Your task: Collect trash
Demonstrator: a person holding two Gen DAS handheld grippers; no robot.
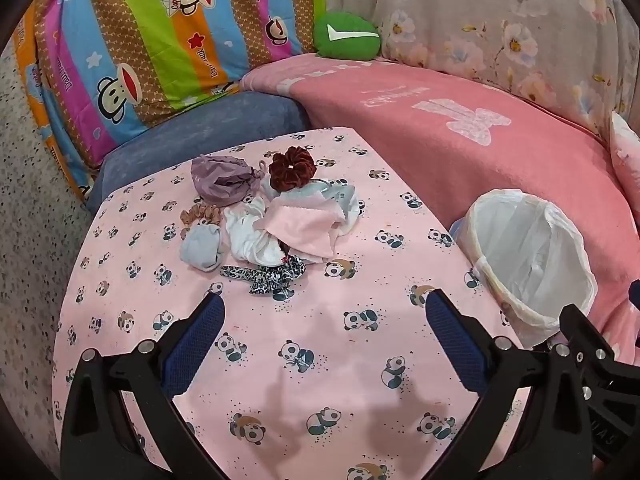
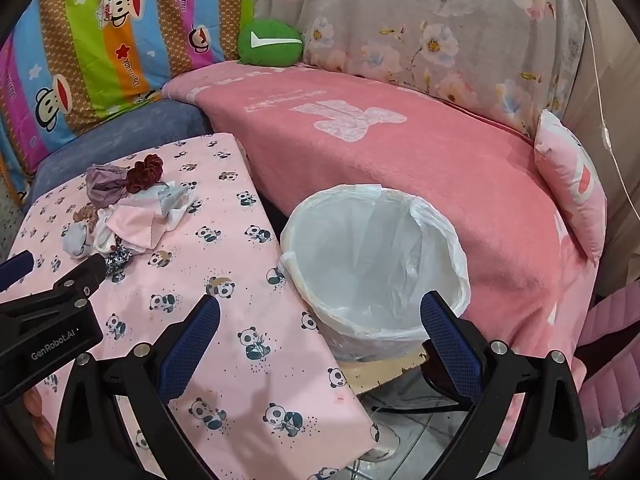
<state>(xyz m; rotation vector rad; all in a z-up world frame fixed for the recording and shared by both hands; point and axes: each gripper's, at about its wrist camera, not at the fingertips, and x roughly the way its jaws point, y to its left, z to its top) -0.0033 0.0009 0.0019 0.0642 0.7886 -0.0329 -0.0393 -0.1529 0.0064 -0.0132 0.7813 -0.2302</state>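
Observation:
A heap of small cloth scraps and hair ties lies on the table with the pink panda cloth: a maroon scrunchie, a mauve pouch, a pink cloth square, a grey piece and a leopard-print band. A bin with a white liner stands just right of the table and looks empty. My left gripper hangs open over the cloth, short of the heap. My right gripper is open above the table's right edge and the bin's near rim. Neither holds anything.
A pink blanket covers the sofa behind the bin. A striped cartoon quilt, a green cushion and a floral cover stand at the back. A blue seat is behind the table. The left gripper's body shows at left.

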